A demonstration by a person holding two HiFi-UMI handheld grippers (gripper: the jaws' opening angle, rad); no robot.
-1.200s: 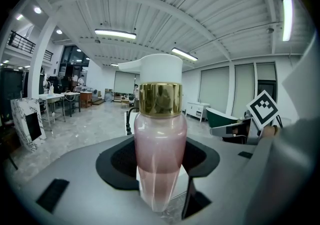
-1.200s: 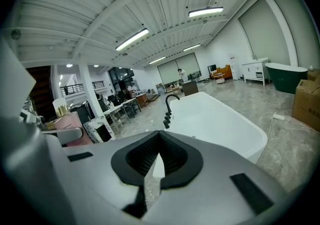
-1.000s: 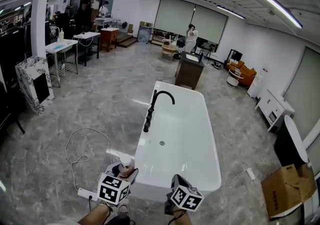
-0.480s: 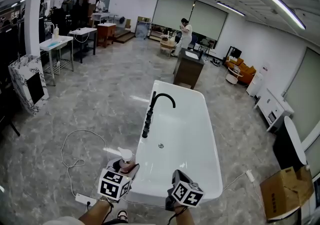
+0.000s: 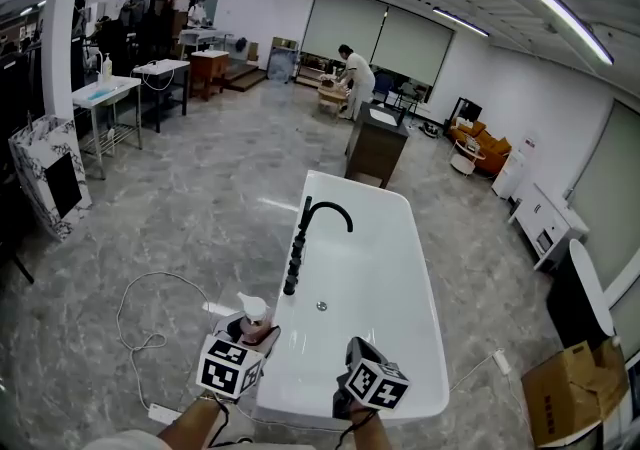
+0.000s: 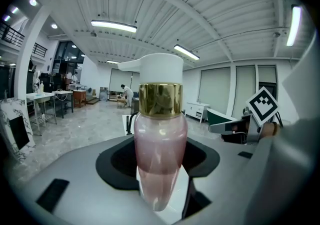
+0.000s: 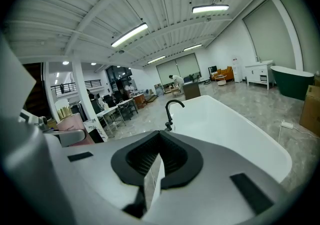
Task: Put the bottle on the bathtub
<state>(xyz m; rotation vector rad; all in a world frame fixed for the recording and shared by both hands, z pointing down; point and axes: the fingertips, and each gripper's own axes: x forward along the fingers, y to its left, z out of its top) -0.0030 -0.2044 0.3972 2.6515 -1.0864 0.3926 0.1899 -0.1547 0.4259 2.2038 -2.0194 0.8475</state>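
Observation:
A pink pump bottle (image 6: 160,154) with a gold collar and white pump head stands upright between the jaws of my left gripper (image 6: 161,189), which is shut on it. In the head view the bottle (image 5: 251,318) sits just off the near left corner of the white bathtub (image 5: 405,268), above the floor. My right gripper (image 5: 350,378) hovers over the tub's near end. In the right gripper view its jaws (image 7: 152,181) are shut with nothing between them, and the bathtub (image 7: 235,129) with its black faucet (image 7: 172,111) lies ahead.
A black faucet (image 5: 305,238) rises from the tub's left rim. A white cable (image 5: 150,328) and power strip lie on the floor at left. A cardboard box (image 5: 580,388) stands at right. A dark cabinet (image 5: 378,143) stands beyond the tub, with a person (image 5: 355,78) further back.
The view has drawn closer to the tub's near end. Both grippers keep about the same place in it, the bottle still held. The person in the background has walked left.

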